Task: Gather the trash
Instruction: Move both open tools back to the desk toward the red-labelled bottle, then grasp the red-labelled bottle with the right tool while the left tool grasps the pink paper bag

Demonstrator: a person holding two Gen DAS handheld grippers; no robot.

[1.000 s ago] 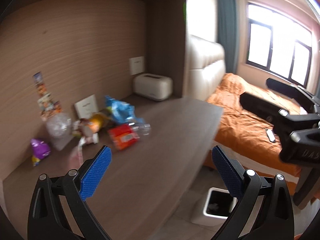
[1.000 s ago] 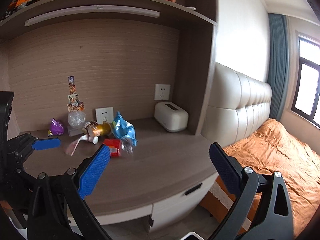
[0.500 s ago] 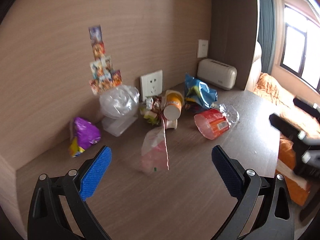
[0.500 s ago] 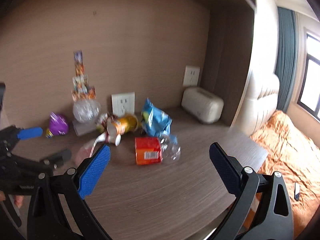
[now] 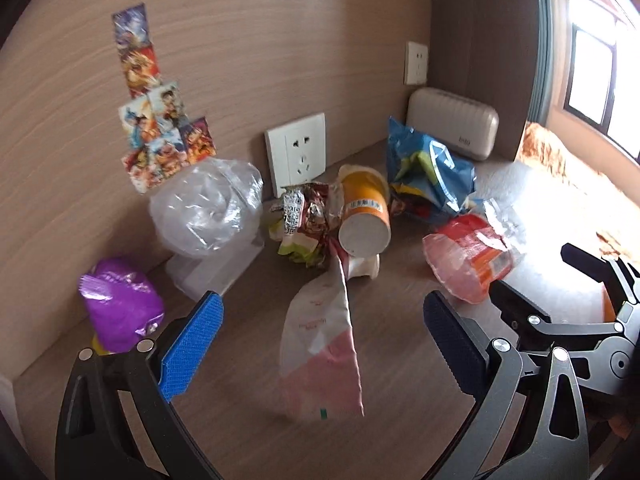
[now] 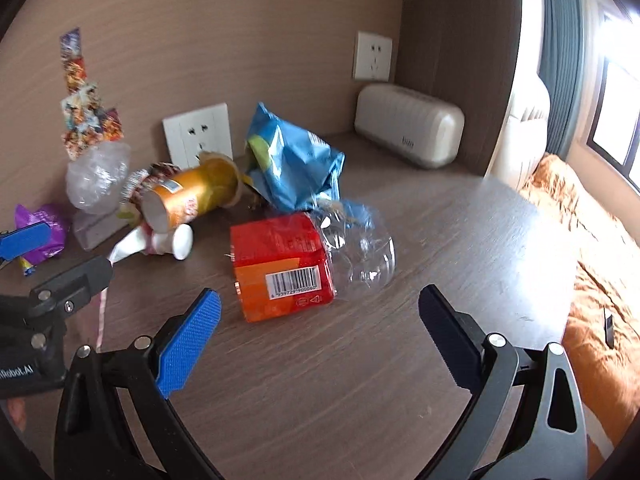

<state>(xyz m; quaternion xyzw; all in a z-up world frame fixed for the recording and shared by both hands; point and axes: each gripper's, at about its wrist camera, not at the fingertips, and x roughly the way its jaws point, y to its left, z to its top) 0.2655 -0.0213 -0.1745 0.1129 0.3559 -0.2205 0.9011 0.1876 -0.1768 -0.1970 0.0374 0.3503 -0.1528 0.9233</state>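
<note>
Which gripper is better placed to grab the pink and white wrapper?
Left. The pink and white wrapper lies directly between the open left gripper fingers, while the right gripper faces the red-labelled bottle.

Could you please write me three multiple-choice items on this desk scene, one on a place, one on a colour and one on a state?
1. What lies straight ahead of the right gripper?
A. purple wrapper
B. crushed bottle with a red label
C. wall socket

2. What colour is the large snack bag?
A. blue
B. green
C. black

3. How is the orange paper cup?
A. upright
B. stacked
C. on its side

B: the bottle sits between the open fingers in the right wrist view.
A: its foil is blue.
C: its white base faces the left wrist camera.
</note>
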